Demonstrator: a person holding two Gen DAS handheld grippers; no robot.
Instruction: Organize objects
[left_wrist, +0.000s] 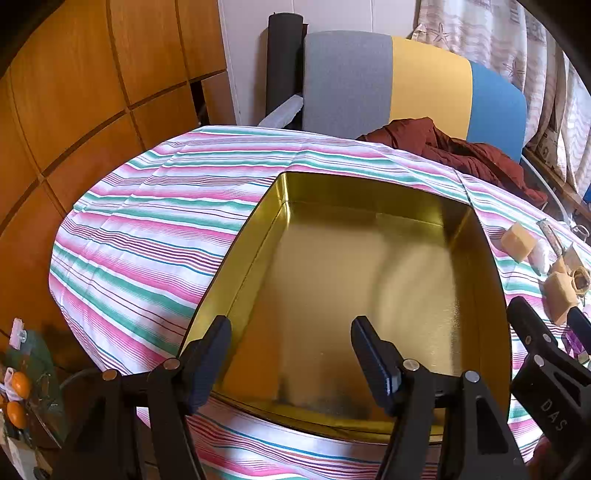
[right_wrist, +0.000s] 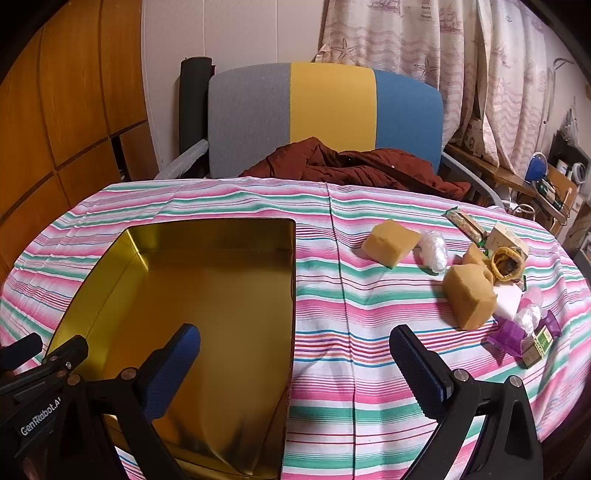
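From the left wrist, the left gripper hovers with jaws spread over the near end of the gold tin on the striped counter. From the right wrist, the right gripper (jaws spread, holding nothing) straddles the tin's right wall, with the sponges and small packets lying well to its right.

Tin: I see glossy gold metal, smooth and mirror-like inside.
Tablecloth: striped woven cloth, matt, lightly creased.
Sponge blocks: I read porous, rough foam.
Finger pads: ribbed blue rubbery facing on matt black plastic.
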